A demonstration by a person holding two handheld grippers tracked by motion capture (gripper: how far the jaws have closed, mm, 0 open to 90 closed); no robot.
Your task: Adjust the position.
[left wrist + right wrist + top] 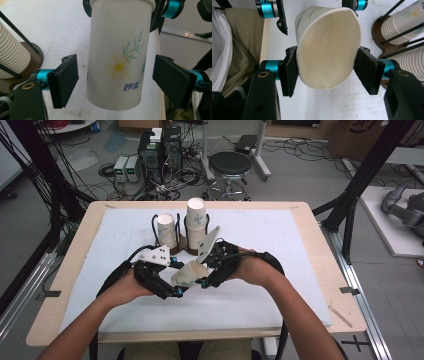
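The paper cup (pixel 327 47) sits squeezed between the two black pads of the right gripper (pixel 326 71), its open mouth turned toward that gripper's camera and its rim pinched slightly oval, so this gripper is clenched on it near the rim. In the left gripper view the same cup (pixel 118 55) hangs bottom end toward the camera, between the jaws of the left gripper (pixel 115 80). A clear gap shows on each side of the cup wall, so those pads stand released, not touching it.

From the high view the two grippers meet over the middle of the white mat (pixel 280 305), the left gripper (pixel 172 282) just beside the right gripper (pixel 202 275), with the cup (pixel 189 274) lying tilted between them. Both forearms come in low and angle inward, hands wrapped around the gripper bodies. Just beyond the grippers stands a holder with two stacks of cups (pixel 196 227).
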